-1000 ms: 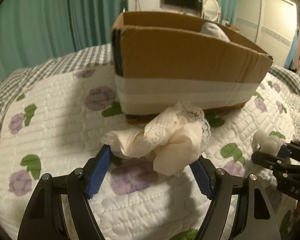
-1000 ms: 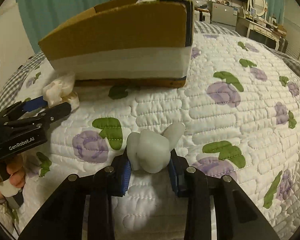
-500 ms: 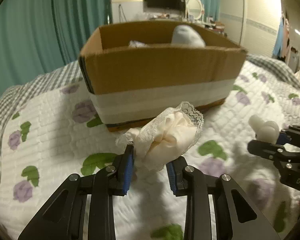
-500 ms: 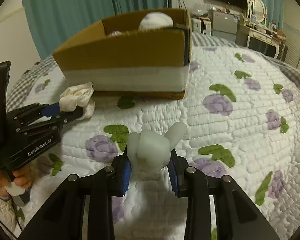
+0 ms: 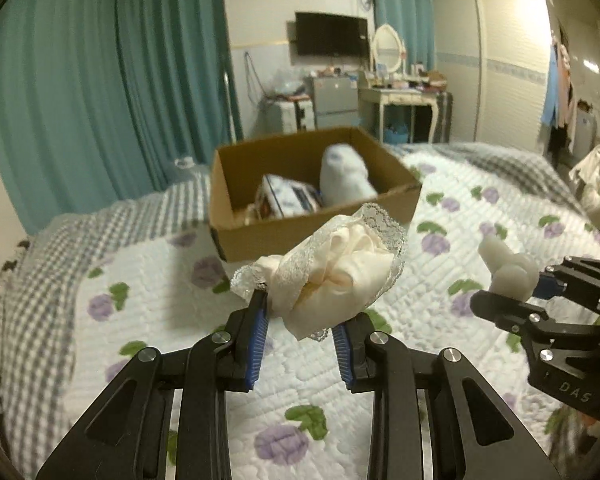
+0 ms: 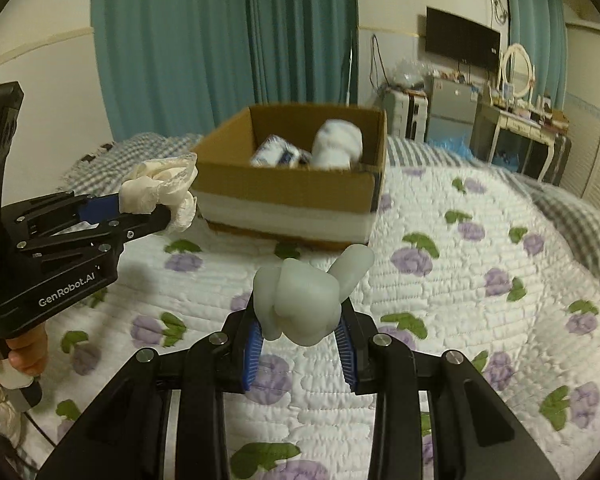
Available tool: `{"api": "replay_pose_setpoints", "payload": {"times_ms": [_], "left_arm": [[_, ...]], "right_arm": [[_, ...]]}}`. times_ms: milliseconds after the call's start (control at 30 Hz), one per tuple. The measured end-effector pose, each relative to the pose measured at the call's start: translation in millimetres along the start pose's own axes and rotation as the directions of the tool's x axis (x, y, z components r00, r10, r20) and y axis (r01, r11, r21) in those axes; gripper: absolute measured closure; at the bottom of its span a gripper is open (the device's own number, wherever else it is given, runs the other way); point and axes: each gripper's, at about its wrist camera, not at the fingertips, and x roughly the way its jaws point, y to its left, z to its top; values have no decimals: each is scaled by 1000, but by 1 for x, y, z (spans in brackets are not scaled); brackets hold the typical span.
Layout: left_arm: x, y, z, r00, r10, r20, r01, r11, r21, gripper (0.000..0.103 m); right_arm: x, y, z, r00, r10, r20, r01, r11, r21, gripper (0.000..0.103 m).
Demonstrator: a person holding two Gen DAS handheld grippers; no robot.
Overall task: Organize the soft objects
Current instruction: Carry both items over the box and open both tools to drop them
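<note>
My left gripper [image 5: 300,320] is shut on a cream lace-trimmed cloth bundle [image 5: 336,276], held in the air above the quilt. It also shows in the right wrist view [image 6: 160,190]. My right gripper [image 6: 300,336] is shut on a pale white squishy rabbit toy [image 6: 304,300], also lifted; the toy shows in the left wrist view [image 5: 508,270]. An open cardboard box [image 5: 260,236] stands on the bed ahead of both grippers. It holds a white plush toy [image 5: 344,178] and a blue-and-white packet [image 5: 286,196].
The bed has a white quilt with purple flowers [image 5: 140,280] and a grey checked blanket [image 5: 32,272] at its left edge. Teal curtains [image 5: 100,100] hang behind. A dresser with mirror [image 5: 396,92] and a wardrobe [image 5: 508,68] stand at the far wall.
Both grippers have risen well above the quilt with their loads, so the inside of the box now shows. The left gripper closed on the cloth bundle a second ago.
</note>
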Motion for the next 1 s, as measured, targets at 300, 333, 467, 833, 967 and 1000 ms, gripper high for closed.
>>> {"api": "replay_pose_setpoints", "payload": {"times_ms": [300, 333, 467, 833, 967, 1000], "left_arm": [[-54, -4, 35, 996, 27, 88, -27, 1000, -12, 74], [-57, -4, 39, 994, 28, 102, -26, 1000, -12, 74], [-61, -1, 58, 990, 35, 135, -35, 999, -3, 74], [12, 27, 114, 991, 84, 101, -80, 996, -45, 74], [56, 36, 125, 995, 79, 65, -75, 996, -54, 74], [68, 38, 126, 996, 73, 51, -71, 996, -56, 74]], "right_arm": [[-43, 1, 53, 994, 5, 108, 1, 998, -61, 71], [-45, 0, 62, 993, 11, 119, -3, 998, -66, 71], [-47, -10, 96, 988, 13, 155, -2, 997, -71, 71], [34, -31, 184, 987, 34, 155, -25, 998, -61, 71], [81, -42, 198, 992, 57, 117, -53, 998, -35, 71], [94, -46, 200, 992, 63, 107, -60, 998, -28, 71]]}}
